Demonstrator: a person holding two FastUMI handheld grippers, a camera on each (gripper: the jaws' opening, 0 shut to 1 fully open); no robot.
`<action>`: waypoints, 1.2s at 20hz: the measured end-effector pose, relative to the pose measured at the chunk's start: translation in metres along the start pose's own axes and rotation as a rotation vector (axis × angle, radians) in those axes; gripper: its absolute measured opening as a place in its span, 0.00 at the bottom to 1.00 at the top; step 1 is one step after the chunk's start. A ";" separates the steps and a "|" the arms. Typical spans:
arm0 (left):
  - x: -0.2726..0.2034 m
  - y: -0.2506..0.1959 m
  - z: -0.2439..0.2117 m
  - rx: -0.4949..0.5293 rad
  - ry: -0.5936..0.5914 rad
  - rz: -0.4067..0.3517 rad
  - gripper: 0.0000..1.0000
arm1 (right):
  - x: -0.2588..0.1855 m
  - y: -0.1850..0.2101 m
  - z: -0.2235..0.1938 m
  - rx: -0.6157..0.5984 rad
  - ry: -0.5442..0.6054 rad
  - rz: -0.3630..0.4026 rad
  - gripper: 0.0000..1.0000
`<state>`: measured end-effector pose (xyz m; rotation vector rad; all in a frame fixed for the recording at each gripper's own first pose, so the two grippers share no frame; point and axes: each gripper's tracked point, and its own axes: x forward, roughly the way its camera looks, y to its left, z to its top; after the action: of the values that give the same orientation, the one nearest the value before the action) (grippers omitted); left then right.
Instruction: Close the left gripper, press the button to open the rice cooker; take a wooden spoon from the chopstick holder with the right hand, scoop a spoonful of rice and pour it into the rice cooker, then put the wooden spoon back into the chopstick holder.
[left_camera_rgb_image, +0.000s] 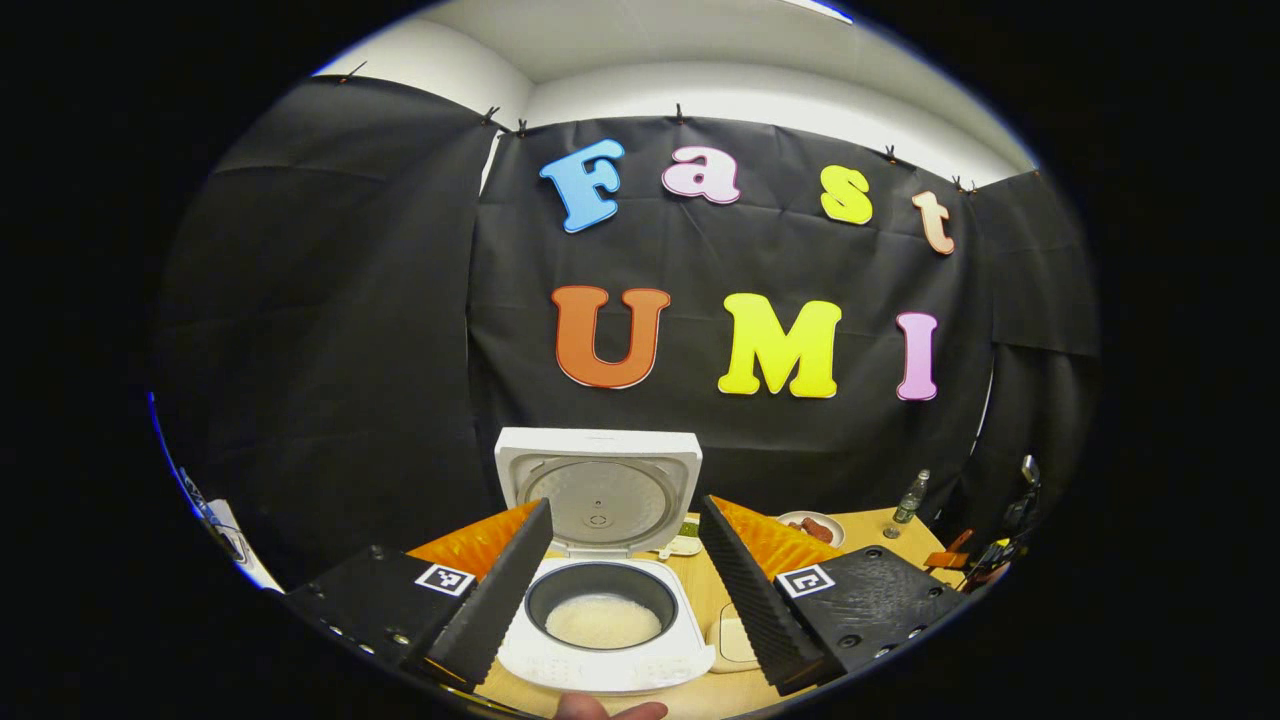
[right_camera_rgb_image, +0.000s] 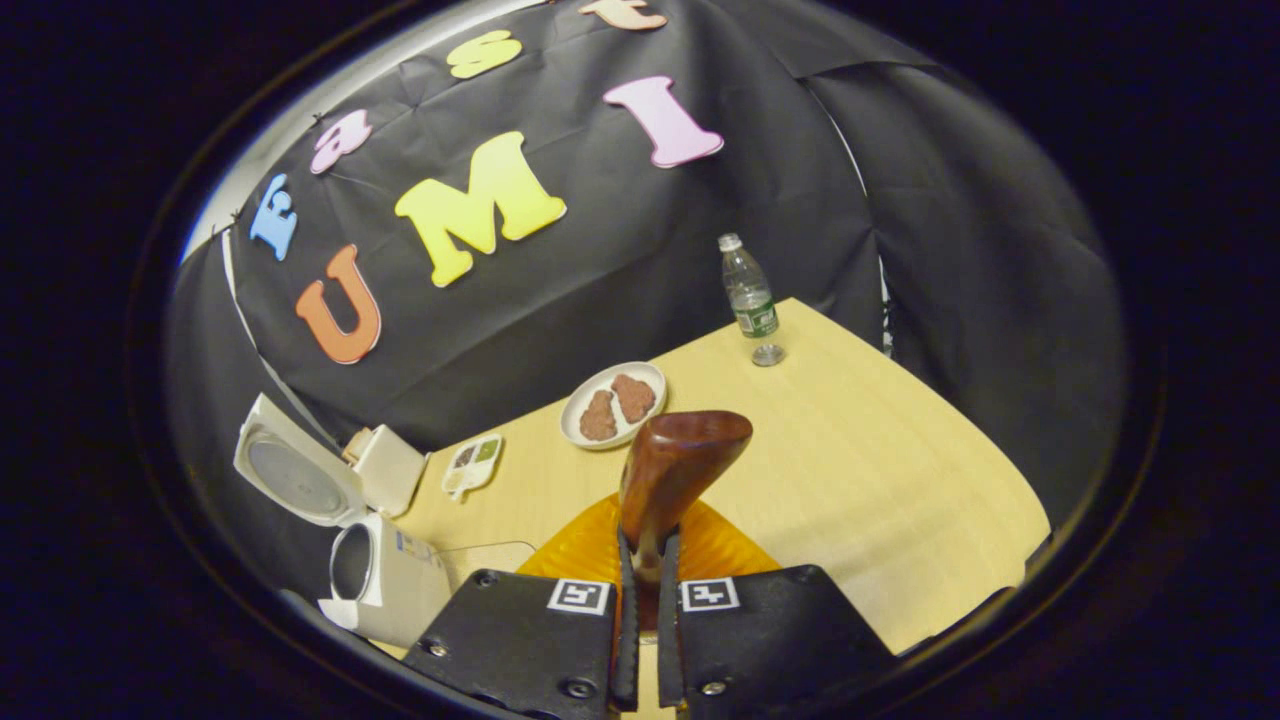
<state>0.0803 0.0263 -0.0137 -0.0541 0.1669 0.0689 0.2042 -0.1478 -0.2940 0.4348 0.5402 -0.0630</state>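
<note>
Gripping the wooden spoon (right_camera_rgb_image: 672, 470) between both fingers, the right gripper (right_camera_rgb_image: 647, 590) held it over the table (right_camera_rgb_image: 900, 470) — bowl pointing forward. The left gripper (left_camera_rgb_image: 620, 590) stood wide apart before the rice cooker (left_camera_rgb_image: 605, 600), lid up — rice (left_camera_rgb_image: 602, 620) inside.

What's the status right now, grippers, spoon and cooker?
Left gripper open over the rice cooker, lid up, rice in the pot. Right gripper shut on the wooden spoon. Nothing in the way.

White rice cooker (left_camera_rgb_image: 604, 620) lid-up, rice inside; brown wooden spoon (right_camera_rgb_image: 672, 470) upright.
</note>
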 end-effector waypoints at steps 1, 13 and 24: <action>0.000 -0.001 0.000 0.002 0.007 0.003 0.94 | 0.005 -0.002 -0.004 -0.006 0.001 -0.003 0.13; 0.014 -0.016 0.006 0.014 0.024 -0.003 0.94 | 0.033 -0.017 -0.036 -0.003 -0.004 -0.031 0.16; 0.049 -0.020 0.070 -0.032 -0.081 -0.033 0.94 | -0.021 -0.029 0.041 -0.157 -0.138 -0.126 0.86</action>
<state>0.1414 0.0138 0.0483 -0.0856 0.0837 0.0412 0.2011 -0.1926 -0.2632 0.2414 0.4330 -0.1691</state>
